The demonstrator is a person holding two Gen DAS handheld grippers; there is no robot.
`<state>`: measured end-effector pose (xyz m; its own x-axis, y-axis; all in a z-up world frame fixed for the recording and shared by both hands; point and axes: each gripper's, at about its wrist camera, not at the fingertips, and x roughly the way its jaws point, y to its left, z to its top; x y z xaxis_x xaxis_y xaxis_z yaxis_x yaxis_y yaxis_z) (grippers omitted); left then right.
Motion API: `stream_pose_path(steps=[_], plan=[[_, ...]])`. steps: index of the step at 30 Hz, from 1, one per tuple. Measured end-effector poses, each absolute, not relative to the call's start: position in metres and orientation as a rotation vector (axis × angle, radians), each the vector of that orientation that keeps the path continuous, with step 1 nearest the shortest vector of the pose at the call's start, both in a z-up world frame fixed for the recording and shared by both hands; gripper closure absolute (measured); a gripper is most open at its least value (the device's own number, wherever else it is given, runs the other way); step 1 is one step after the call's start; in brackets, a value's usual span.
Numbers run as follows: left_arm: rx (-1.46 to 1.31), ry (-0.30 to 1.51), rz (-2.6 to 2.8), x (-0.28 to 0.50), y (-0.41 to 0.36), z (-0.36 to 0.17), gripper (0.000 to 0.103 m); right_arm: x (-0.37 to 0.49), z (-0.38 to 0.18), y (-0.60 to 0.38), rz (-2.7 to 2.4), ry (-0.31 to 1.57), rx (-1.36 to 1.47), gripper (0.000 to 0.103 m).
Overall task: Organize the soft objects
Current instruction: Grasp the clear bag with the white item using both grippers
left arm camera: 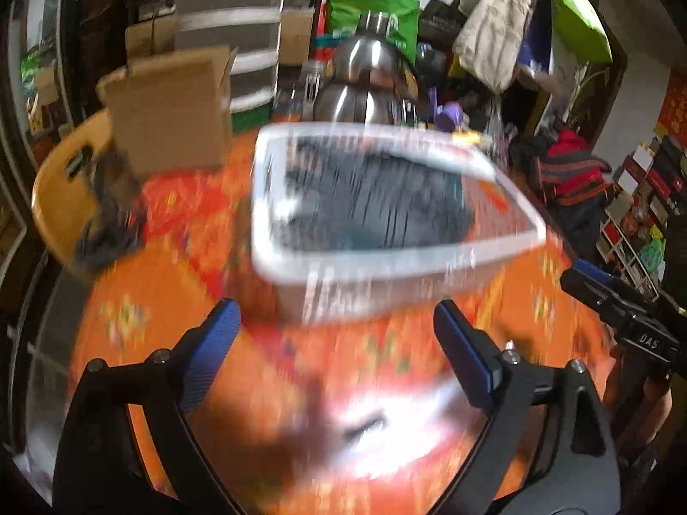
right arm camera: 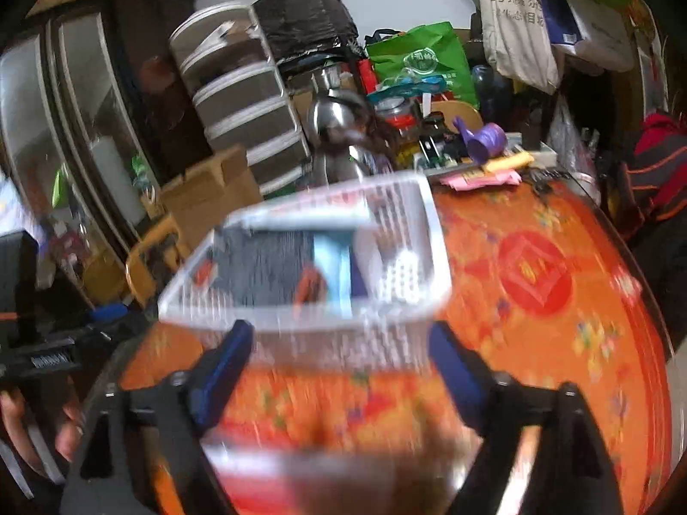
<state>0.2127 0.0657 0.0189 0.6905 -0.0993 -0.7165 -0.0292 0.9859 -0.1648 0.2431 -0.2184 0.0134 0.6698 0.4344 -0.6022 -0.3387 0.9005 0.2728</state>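
A white slatted plastic basket [left arm camera: 386, 257] stands on the orange-red tablecloth [left arm camera: 141, 292]. Dark grey folded fabric [left arm camera: 378, 197] lies inside it. In the right wrist view the basket [right arm camera: 438, 249] also holds a light blue piece [right arm camera: 339, 266] beside the grey fabric [right arm camera: 266, 266]. My left gripper [left arm camera: 335, 307] hangs open just in front of the basket's near wall, nothing between its blue pads. My right gripper [right arm camera: 340, 328] is open too, its fingers either side of the basket's near rim without touching it. Both views are blurred.
A cardboard box [left arm camera: 171, 107] and a yellow chair [left arm camera: 56, 197] with a dark cloth [left arm camera: 107, 223] on it stand to the left. A steel kettle [left arm camera: 365, 81], a purple cup [right arm camera: 485, 139] and pink papers [right arm camera: 485, 180] crowd the table's far side. A hand [right arm camera: 25, 425] shows at lower left.
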Motion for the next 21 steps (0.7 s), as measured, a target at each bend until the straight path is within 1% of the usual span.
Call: stream_pose_path(steps=[4,7,9,12,16,21], plan=[[-0.218,0.886,-0.058,0.167,0.074,-0.033,0.012,0.205,-0.043,-0.222,0.461,0.830,0.143,0.015],[-0.262,0.940,-0.069,0.152,0.079,-0.075,0.012,0.196,-0.065,-0.215,0.442,0.868,0.077,0.015],[-0.297,0.964,-0.065,0.148,0.084,-0.094,0.012,0.193,-0.073,-0.211,0.424,0.878,0.046,0.015],[-0.283,0.968,-0.055,0.142,0.083,-0.104,0.012,0.192,-0.083,-0.208,0.447,0.898,0.042,0.015],[-0.234,0.971,-0.069,0.141,0.076,-0.109,0.012,0.194,-0.093,-0.205,0.430,0.915,0.024,0.021],[-0.178,0.969,-0.079,0.144,0.062,-0.110,0.012,0.196,-0.095,-0.200,0.439,0.916,0.003,0.025]])
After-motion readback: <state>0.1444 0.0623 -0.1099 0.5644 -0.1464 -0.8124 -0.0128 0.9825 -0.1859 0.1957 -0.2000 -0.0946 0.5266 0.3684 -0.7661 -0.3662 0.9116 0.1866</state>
